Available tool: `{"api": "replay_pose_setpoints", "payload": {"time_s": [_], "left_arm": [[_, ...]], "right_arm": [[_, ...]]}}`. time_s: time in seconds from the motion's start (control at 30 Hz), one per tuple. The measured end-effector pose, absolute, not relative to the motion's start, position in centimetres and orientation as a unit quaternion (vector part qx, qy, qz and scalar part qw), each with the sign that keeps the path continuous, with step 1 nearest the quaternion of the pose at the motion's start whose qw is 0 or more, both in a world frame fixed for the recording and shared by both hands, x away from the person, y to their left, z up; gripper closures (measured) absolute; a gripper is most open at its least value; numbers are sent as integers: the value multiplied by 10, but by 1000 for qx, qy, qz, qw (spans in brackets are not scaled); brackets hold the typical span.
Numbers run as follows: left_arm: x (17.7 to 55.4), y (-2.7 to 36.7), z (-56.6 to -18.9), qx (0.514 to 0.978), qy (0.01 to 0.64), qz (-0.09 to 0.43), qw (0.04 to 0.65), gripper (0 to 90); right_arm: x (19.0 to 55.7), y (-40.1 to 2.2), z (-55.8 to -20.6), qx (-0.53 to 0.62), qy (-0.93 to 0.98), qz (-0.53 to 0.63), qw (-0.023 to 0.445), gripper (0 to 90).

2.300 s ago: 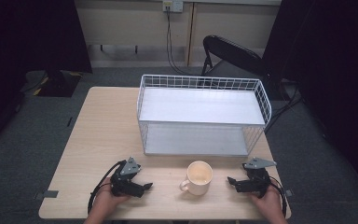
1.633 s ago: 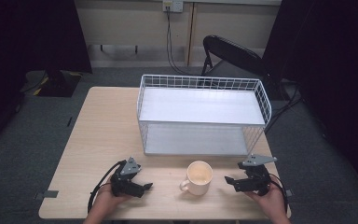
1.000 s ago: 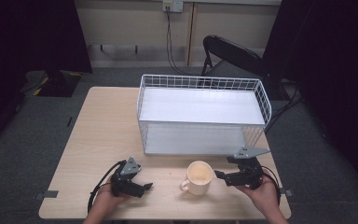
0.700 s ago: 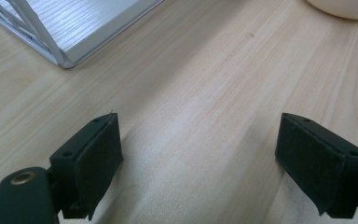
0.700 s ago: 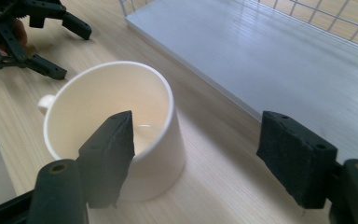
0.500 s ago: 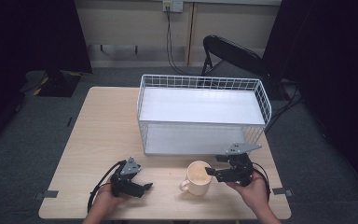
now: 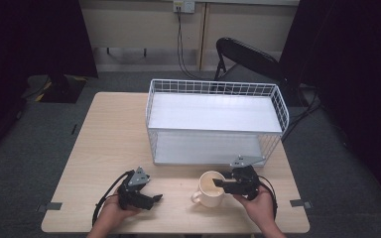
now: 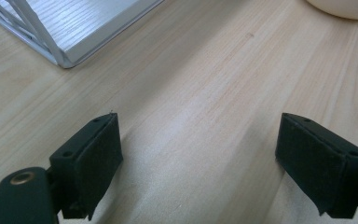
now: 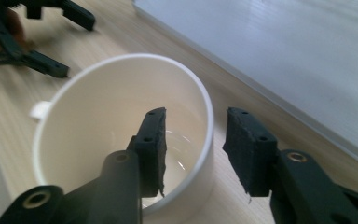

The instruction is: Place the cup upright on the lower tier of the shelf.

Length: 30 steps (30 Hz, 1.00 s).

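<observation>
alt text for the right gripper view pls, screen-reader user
The right gripper straddles the rim of a cream ceramic mug, one black jaw inside and one outside, not yet closed. The mug stands on a light wooden table beside a white shelf board.

Table: pale, matt wood grain. Basket: white-coated metal wire around smooth white shelves. Mug: glossy cream ceramic, glazed inside. Right gripper and left gripper: matt black plastic, with dull, rubbery-looking pads.
</observation>
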<state>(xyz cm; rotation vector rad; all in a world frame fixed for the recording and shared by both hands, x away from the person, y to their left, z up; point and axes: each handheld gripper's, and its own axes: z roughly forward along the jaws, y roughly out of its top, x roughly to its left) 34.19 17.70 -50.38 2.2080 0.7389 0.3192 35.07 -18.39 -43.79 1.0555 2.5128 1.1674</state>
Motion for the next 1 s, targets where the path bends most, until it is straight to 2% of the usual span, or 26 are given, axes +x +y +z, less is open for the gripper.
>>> {"api": "replay_pose_setpoints", "payload": {"time_s": [0.17,0.23,0.47,0.77,1.0], "left_arm": [[342,177,-504,867,290,125,385,137],[342,177,-504,867,290,125,385,137],[342,177,-504,867,290,125,385,134],[342,177,-504,867,289,125,385,133],[342,177,-504,867,289,125,385,133]], "right_arm": [[355,-182,-442,369,841,388,74,680],[356,-180,-443,372,844,378,76,737],[354,-178,-442,367,849,364,112,812],[352,-190,-441,375,828,395,131,824],[355,-207,-433,401,792,426,173,824]]}}
